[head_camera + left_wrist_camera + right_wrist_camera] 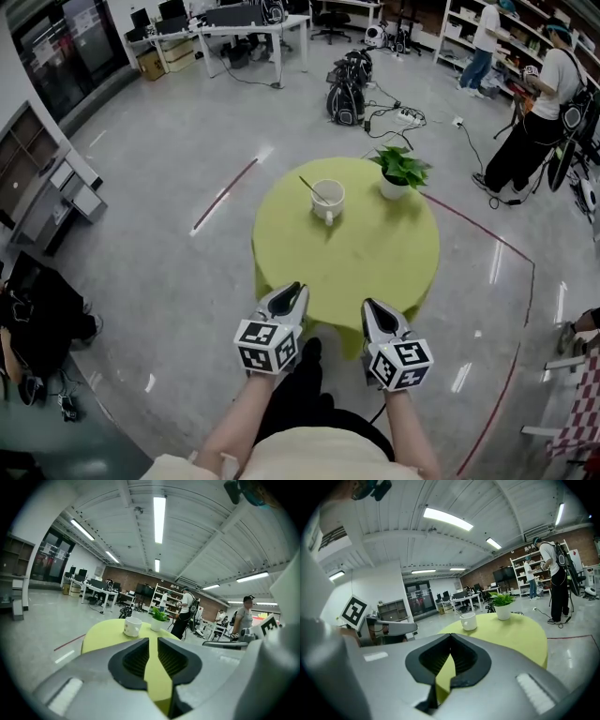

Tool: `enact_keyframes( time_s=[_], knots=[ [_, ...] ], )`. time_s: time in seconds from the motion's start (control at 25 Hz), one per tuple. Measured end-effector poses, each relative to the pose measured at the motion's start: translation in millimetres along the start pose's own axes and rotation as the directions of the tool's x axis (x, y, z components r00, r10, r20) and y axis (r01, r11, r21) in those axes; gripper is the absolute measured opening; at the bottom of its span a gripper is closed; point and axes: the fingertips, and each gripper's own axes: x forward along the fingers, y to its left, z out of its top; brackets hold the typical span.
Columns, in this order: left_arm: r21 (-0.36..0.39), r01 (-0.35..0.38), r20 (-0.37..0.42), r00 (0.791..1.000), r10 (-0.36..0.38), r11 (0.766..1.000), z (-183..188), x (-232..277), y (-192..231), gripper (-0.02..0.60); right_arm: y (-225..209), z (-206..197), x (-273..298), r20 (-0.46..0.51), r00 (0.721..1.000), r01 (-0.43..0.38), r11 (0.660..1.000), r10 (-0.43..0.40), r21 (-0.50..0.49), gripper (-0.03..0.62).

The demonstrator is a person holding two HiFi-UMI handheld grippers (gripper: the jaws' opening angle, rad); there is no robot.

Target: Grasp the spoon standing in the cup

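Standing in cup [327,208], spoon [311,187] far ahead — left hand-held gripper [292,288] ajar, right hand-held gripper [369,306] closed.

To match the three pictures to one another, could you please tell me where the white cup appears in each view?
Head view: the white cup is just above the middle, on the green table.
Left gripper view: the cup is slightly left of centre.
Right gripper view: the cup is slightly right of centre.
Shared landmark: the potted plant, always to the cup's right.

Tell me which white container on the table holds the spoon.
The cup, left of the plant pot in the head view; the spoon leans out of it.
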Motion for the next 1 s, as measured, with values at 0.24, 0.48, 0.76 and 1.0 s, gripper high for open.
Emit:
enact_keyframes(
  time_s=[0.24,0.48,0.76,1.0],
  knots=[
    [-0.006,0.015,-0.022,1.0,-0.015,1.0,14.4,45.4,30.4,0.066,-21.7,11.9,51.1,-0.015,1.0,0.013,1.0,-0.013,0.007,0.002],
    [-0.015,0.031,-0.047,0.998,-0.032,0.999,32.2,82.5,60.7,0.087,-31.9,23.2,88.6,-0.038,0.999,0.032,0.999,-0.031,0.011,0.002],
    [-0.031,0.053,-0.057,0.997,-0.055,0.998,50.8,125.0,90.7,0.115,-47.3,35.7,126.2,-0.048,0.997,0.054,0.998,-0.053,0.019,0.002],
    [-0.034,0.052,-0.074,0.996,-0.054,0.998,58.4,157.3,109.8,0.126,-61.4,38.8,148.0,-0.064,0.996,0.071,0.997,-0.069,0.019,0.002]
  ],
)
